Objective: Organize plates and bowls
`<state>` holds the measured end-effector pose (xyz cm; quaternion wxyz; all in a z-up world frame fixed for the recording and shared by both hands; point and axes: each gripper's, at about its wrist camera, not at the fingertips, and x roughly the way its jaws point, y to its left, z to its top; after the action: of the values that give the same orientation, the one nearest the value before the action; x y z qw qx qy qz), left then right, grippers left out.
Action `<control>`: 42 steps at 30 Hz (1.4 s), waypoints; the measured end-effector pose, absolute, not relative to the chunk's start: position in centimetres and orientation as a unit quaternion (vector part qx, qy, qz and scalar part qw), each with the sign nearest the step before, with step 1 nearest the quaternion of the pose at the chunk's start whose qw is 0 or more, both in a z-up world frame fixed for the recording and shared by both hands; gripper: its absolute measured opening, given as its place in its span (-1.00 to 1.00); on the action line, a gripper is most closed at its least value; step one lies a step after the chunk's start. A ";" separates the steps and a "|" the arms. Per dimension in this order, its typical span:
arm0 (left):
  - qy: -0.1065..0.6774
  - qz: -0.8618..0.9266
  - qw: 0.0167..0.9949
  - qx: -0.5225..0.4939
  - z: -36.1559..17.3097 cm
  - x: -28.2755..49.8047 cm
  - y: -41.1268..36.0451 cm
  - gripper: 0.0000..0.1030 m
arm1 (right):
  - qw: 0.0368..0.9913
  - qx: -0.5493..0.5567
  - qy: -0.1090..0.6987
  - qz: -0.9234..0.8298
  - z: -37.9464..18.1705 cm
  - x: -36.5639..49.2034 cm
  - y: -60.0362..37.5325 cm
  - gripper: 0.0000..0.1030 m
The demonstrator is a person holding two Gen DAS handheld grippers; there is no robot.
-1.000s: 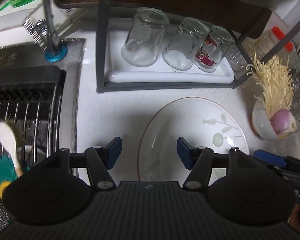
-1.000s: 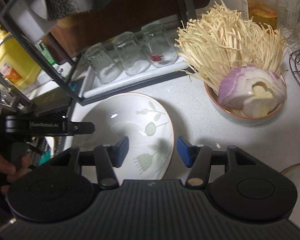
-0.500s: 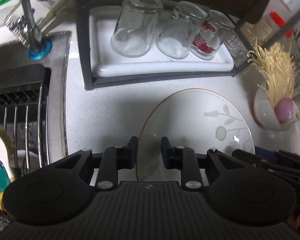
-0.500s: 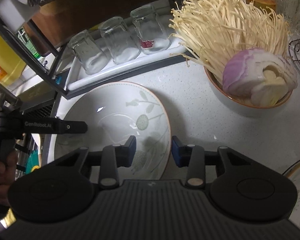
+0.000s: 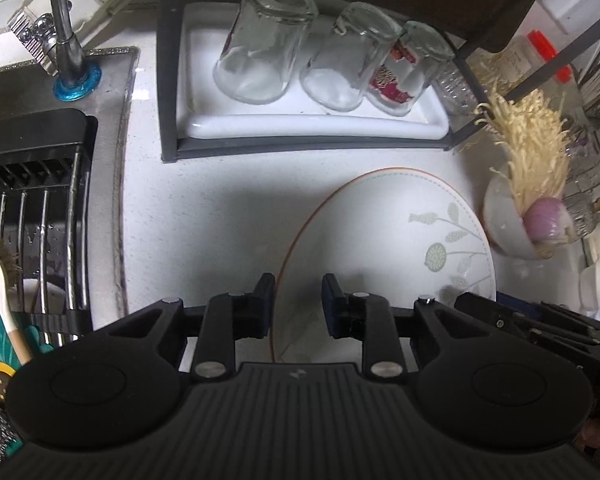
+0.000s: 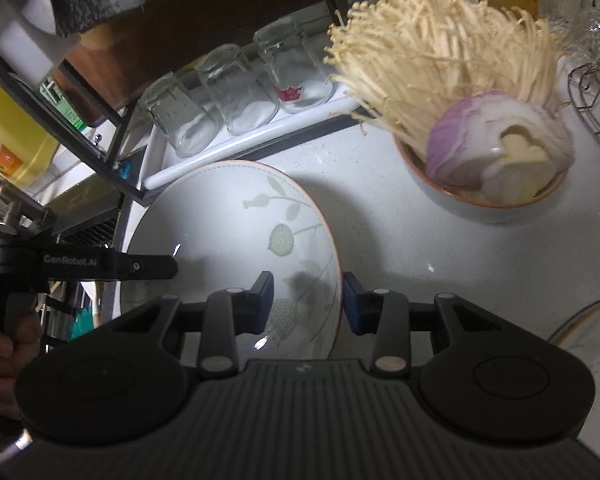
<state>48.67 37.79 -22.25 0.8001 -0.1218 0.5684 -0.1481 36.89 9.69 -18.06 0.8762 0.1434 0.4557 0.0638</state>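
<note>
Both tongs, left (image 5: 298,298) and right (image 6: 307,298), clench the plate (image 6: 228,216) rim on opposite sides; next, I judge, a level lift off the tabletop (image 5: 204,216).

Left gripper (image 5: 298,300): low centre of left view, pointing steeply down, jaws narrowed, plate (image 5: 384,256) rim between blue pads; also at left edge of right view (image 6: 156,267). Right gripper (image 6: 307,301): low centre of right view, angled down, jaws narrowed astride plate's right rim. Hand (image 6: 2,354) at lower left of right view grips left gripper's handle.
</note>
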 end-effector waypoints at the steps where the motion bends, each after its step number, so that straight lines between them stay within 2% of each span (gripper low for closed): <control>1: 0.566 -0.151 0.801 -0.123 -22.0 48.5 37.7 -0.44 | 0.877 0.143 0.454 0.063 -17.8 36.7 9.5 -0.22; 15: 0.541 -0.176 0.808 -0.151 -18.0 45.2 35.0 -0.43 | 0.889 0.162 0.425 0.052 -14.1 31.5 6.2 -0.22; 25: 0.522 -0.212 0.815 -0.135 -15.4 42.5 30.0 -0.43 | 0.903 0.172 0.392 0.031 -11.4 26.8 2.3 -0.22; 42: 0.516 -0.220 0.821 -0.107 -12.9 38.4 19.7 -0.43 | 0.905 0.178 0.384 0.032 -11.7 21.3 -6.7 -0.24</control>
<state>38.37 19.74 -12.95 0.8210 -0.1073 0.5156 -0.2204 21.27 -6.72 -11.70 0.9053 0.1781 0.3843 0.0316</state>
